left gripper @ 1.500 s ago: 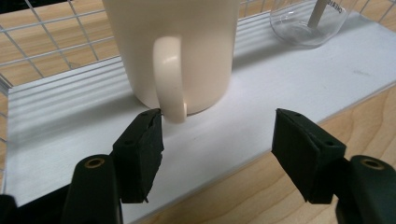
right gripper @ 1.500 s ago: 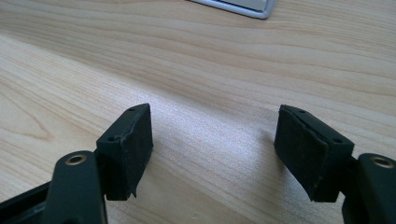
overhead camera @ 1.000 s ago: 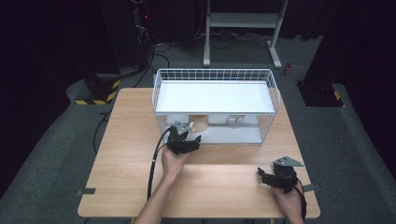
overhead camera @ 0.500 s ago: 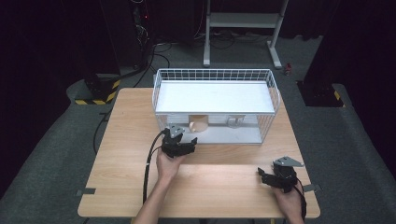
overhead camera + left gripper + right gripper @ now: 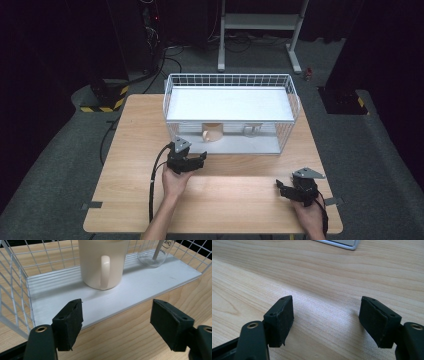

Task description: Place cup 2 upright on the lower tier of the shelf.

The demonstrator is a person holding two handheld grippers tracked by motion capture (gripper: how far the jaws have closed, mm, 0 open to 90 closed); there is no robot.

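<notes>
A cream mug (image 5: 103, 263) stands on the lower white shelf (image 5: 140, 287) of a wire rack (image 5: 230, 107), its handle turned toward me. A clear glass jar (image 5: 155, 253) with a pale stick in it stands to the mug's right. My left gripper (image 5: 192, 159) hovers just in front of the shelf's edge, short of the mug (image 5: 213, 132). Its jaws have just been opening and nothing is between them. My right gripper (image 5: 286, 190) rests near the table's front right, open over bare wood, as the right gripper view (image 5: 325, 322) shows.
The white wire rack has a solid top shelf (image 5: 227, 102) above the lower one and wire sides (image 5: 12, 285). The wooden table (image 5: 235, 200) stretches between the two hands. Cables and a metal stand (image 5: 260, 22) lie on the dark floor behind.
My left gripper has drawn back from the rack toward the table's front and a little left, its jaws wider. The mug stays on the shelf. The right hand is still.
</notes>
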